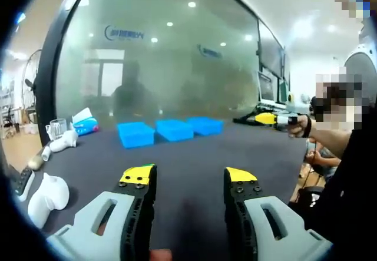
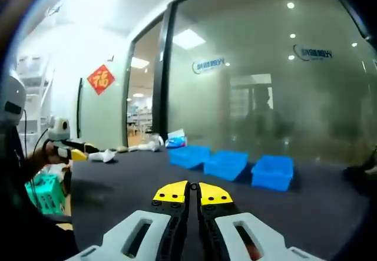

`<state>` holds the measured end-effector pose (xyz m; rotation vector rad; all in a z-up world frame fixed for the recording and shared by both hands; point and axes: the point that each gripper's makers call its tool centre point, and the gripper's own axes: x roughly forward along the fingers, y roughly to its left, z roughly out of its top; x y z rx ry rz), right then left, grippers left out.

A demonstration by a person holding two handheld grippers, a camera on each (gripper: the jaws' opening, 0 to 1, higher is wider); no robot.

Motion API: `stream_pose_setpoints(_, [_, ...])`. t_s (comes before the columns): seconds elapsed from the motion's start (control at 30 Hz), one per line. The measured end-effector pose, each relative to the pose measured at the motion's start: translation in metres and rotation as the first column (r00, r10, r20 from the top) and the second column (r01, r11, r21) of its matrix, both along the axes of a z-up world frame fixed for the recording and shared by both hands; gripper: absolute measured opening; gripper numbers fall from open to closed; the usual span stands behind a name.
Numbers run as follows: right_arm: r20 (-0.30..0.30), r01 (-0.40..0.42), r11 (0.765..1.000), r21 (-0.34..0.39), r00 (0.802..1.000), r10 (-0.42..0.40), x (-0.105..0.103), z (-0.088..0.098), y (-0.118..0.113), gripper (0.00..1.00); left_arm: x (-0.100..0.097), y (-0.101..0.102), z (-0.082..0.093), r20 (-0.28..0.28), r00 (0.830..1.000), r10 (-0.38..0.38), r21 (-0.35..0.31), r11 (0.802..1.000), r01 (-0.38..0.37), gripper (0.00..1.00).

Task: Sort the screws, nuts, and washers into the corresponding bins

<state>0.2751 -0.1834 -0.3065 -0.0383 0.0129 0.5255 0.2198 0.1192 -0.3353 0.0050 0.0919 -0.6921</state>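
In the left gripper view the left gripper (image 1: pixel 191 181) rises from the bottom of the frame with its yellow-tipped jaws spread well apart and nothing between them, released above the dark tabletop (image 1: pixel 194 149). Three blue bins (image 1: pixel 169 130) stand in a row near the middle of the frame, at the far side of the tabletop, before a frosted glass wall (image 1: pixel 159 55). At the left edge lie white objects (image 1: pixel 47 195), a clear cup (image 1: pixel 57 128) and a blue-and-white packet (image 1: pixel 84 122). At the right of the frame a person's hand (image 1: pixel 303 125) holds a yellow-tipped gripper out over the tabletop. In the right gripper view the right gripper (image 2: pixel 193 193) stands at bottom centre with its jaws pressed together, clenched on nothing that can be seen. The blue bins (image 2: pixel 232 165) sit right of centre on the tabletop (image 2: pixel 135 172), just beside one another. At the left of that frame a hand (image 2: pixel 50 150) holds a yellow-tipped gripper, and a red decoration (image 2: pixel 101 79) hangs on the wall at upper left. No screws, nuts or washers can be made out on the tabletop; they are too small or too blurred to tell.
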Motion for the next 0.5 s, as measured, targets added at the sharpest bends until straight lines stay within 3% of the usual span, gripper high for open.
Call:
stream_pose_setpoints(0.3, [0.014, -0.015, 0.999, -0.034, 1.0, 0.015, 0.067, 0.013, 0.021, 0.03, 0.0, 0.003, -0.006, -0.013, 1.0, 0.006, -0.008, 1.0, -0.006, 0.45])
stream_pose_setpoints(0.5, [-0.029, -0.009, 0.999, -0.037, 1.0, 0.008, 0.125, 0.019, 0.035, 0.03, 0.002, 0.007, -0.007, -0.017, 1.0, 0.016, -0.018, 1.0, -0.016, 0.45])
